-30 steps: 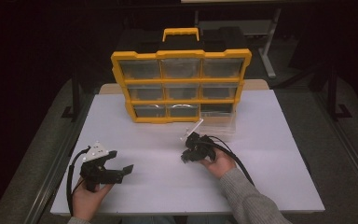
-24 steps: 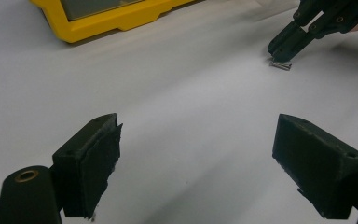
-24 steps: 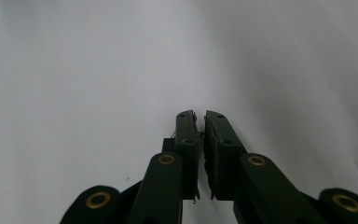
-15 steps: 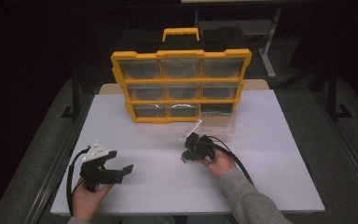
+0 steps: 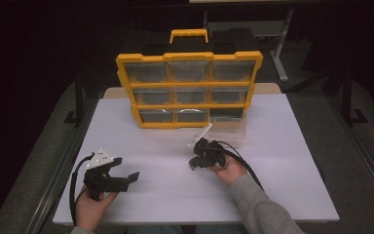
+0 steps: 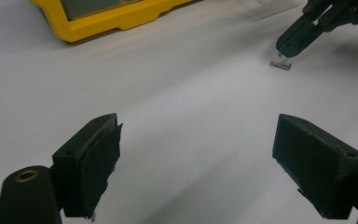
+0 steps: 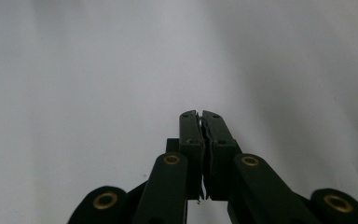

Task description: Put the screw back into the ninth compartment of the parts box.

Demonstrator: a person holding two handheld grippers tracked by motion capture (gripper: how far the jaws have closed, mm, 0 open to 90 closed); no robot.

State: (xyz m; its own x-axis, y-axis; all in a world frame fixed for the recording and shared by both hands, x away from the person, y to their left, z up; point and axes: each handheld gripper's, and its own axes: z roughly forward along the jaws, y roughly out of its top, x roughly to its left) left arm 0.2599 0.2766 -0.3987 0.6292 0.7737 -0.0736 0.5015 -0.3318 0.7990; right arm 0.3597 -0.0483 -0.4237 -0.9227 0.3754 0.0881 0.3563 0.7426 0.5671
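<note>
Change since the earlier frames: very little. The right gripper [image 5: 198, 158] sits in nearly the same place in front of the yellow organizer [image 5: 189, 90], with at most a slight settling toward the tabletop [image 5: 282, 185]; the left gripper [image 5: 121, 176] has not shifted.

Right gripper: jaws pressed together, tips pointing down at the white surface. From its own view the pads meet with no clear object between them. In the left gripper view the closed tips [image 6: 292, 43] hang just above a small grey metal part [image 6: 280, 65] lying flat on the tabletop, apart from it or barely touching; cannot tell which.

Left gripper [image 6: 196, 154]: jaws spread wide, empty, resting low, farther from the organizer than the right one and to its left.

A clear plastic drawer [image 5: 226, 132] lies on the tabletop just in front of the organizer's lower right compartment, beside the right gripper.

Judgement: the part appears to be out of the grip, so either it has just been set down or the pinch missed. If it is meant for the drawer, the right gripper will need to open and re-grasp such a thin piece flat against the surface, which risks slipping.
</note>
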